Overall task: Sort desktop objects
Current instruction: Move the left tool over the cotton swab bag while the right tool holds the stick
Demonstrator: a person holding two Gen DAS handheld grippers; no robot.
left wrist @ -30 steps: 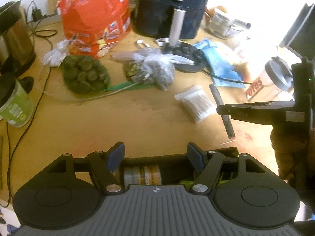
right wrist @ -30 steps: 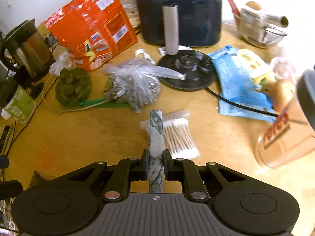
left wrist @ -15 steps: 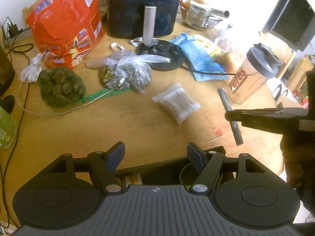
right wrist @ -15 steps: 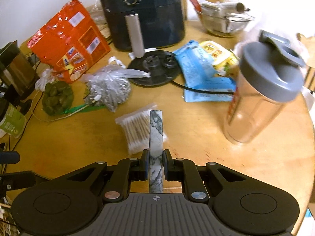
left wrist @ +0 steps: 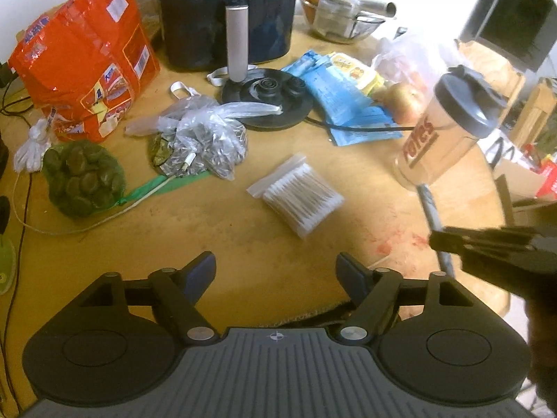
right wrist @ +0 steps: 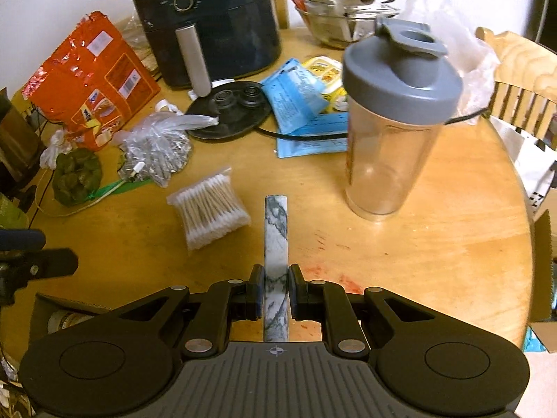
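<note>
Marbled strip [right wrist: 276, 244] level in right gripper [right wrist: 275, 294]

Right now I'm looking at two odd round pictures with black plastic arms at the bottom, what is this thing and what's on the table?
Those black arms are two hand-held grippers, each with a wide-angle camera looking along its two fingers. A person carries one in each hand; there is no robot.

The left camera shows the left gripper open and holding nothing. The right camera shows the right gripper shut on a marbled grey-white bar, raised over the wooden table.

On the table lie a bag of cotton swabs, a clear shaker bottle with a grey lid, an orange snack bag, a black air fryer, blue packets and a green net bag.
</note>
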